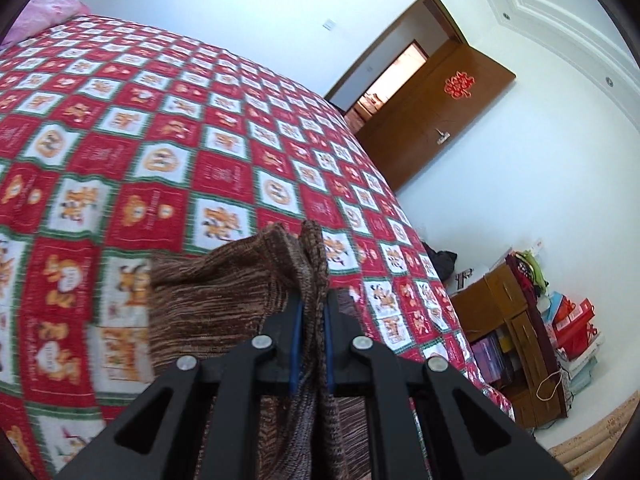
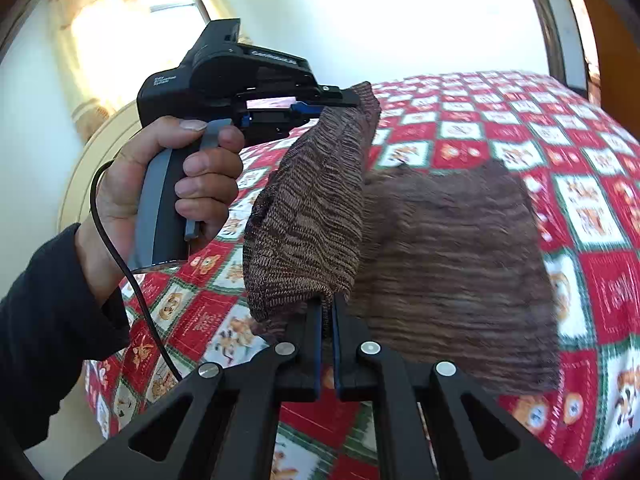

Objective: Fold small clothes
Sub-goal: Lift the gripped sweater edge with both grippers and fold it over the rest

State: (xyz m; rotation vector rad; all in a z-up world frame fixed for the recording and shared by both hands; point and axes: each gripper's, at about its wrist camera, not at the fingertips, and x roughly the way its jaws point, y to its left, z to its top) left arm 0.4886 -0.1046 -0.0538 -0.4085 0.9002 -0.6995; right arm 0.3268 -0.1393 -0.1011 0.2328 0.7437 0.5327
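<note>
Brown, streaky knit fills the space ahead of both claws: a small knitted garment (image 2: pixel 452 256) is lifted by 1 edge above a bed, with the rest of it trailing down onto the red, green and white checked bedspread (image 1: pixel 168 128).

From the left wrist view, the left gripper (image 1: pixel 314 300) has its 2 blue-lined fingers pressed together on a bunched fold of the knit, which sticks up past the fingertips and also hangs down between the black linkage arms. To the left of this claw the cloth spreads out over the bedspread. Far ahead and to the right stands a brown wooden door (image 1: pixel 432 120) with a red paper decoration, and lower right is a wooden cabinet (image 1: pixel 500 320) with stacked boxes beside it.

From the right wrist view, the right gripper (image 2: pixel 327 312) is likewise clamped shut on the garment's lower edge, with the fabric rising from just above its tips. Up and to the left of this claw, the left gripper (image 2: pixel 340 100) appears side-on, gripping the upper corner of the same piece, so the knit hangs stretched between the 2 claws. A hand (image 2: pixel 168 184) in a dark sleeve holds that gripper's grey handle, and a black cable runs down from it.
</note>
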